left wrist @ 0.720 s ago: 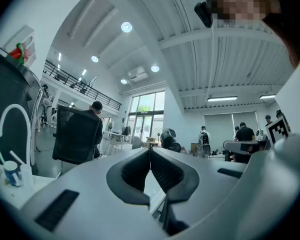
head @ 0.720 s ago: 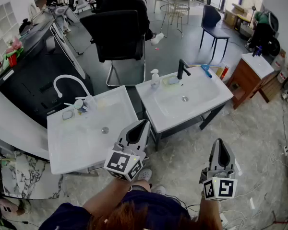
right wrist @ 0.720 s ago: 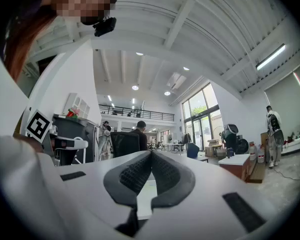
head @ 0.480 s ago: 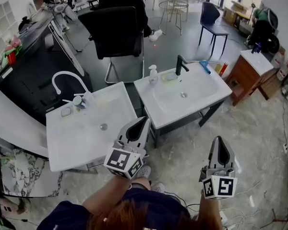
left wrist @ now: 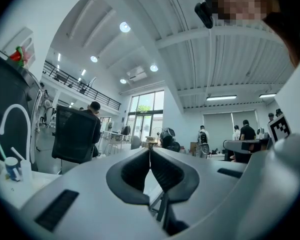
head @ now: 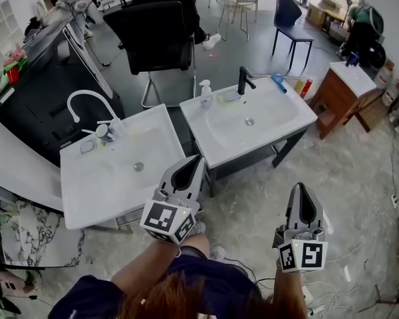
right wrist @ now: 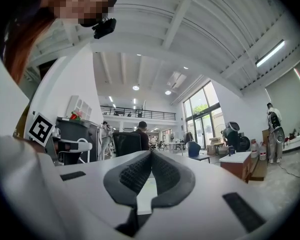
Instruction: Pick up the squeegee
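Observation:
The squeegee [head: 278, 80], with a blue handle, lies at the back right corner of the right-hand white sink [head: 279, 128], beside the black faucet [head: 243, 80]. Both grippers are held level over the floor in front of the sinks, well short of it. My left gripper [head: 196, 158] is shut and empty, with its tip near the front edge between the two sinks. My right gripper [head: 301, 186] is also shut and empty, further right over the bare floor. The left gripper view shows the left gripper [left wrist: 150, 151] with tips together, and the right gripper view shows the same for the right gripper [right wrist: 151, 154].
A second white sink [head: 86, 191] with a curved white faucet [head: 86, 100] and a cup stands at the left. A soap bottle [head: 205, 93] sits on the right sink. Behind are a black office chair [head: 156, 38] and a wooden cabinet [head: 349, 92]. Cables [head: 386, 238] lie on the floor.
In the head view both sinks have slid slightly up and to the left. The two grippers keep their places in the picture and stay shut.

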The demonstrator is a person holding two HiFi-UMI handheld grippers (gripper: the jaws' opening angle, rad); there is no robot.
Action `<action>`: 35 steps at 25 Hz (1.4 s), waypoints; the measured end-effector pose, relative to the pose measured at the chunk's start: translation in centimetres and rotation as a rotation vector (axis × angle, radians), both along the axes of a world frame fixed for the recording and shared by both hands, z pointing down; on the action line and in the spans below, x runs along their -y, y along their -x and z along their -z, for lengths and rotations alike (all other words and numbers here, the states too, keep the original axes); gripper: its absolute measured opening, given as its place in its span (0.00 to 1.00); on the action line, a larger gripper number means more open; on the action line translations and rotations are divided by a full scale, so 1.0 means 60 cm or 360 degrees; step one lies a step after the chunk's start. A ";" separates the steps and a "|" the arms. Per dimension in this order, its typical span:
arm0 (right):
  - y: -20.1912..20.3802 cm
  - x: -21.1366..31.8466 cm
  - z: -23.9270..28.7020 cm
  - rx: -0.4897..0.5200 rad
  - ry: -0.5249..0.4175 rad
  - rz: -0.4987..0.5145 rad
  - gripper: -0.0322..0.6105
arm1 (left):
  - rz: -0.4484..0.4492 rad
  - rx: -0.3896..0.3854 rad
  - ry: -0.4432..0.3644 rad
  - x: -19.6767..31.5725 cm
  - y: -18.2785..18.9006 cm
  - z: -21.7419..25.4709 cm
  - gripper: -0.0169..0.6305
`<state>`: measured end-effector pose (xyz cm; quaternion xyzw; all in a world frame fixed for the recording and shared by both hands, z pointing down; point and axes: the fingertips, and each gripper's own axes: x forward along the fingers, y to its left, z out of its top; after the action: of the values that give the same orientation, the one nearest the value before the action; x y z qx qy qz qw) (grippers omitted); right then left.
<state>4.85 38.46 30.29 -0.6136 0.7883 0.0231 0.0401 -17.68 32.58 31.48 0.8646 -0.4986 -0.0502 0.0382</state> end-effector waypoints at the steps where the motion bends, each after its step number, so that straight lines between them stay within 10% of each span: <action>1: -0.002 0.000 -0.001 0.0001 0.0001 0.0003 0.07 | 0.0004 0.0007 0.0001 -0.001 -0.002 -0.001 0.06; 35: -0.060 0.478 -0.006 0.0001 0.0032 -0.0085 0.07 | -0.0073 -0.0021 -0.0007 0.515 -0.089 -0.007 0.06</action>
<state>8.48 9.76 30.63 -0.6349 0.7717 0.0160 0.0335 -12.32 1.71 31.91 0.8756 -0.4781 -0.0561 0.0406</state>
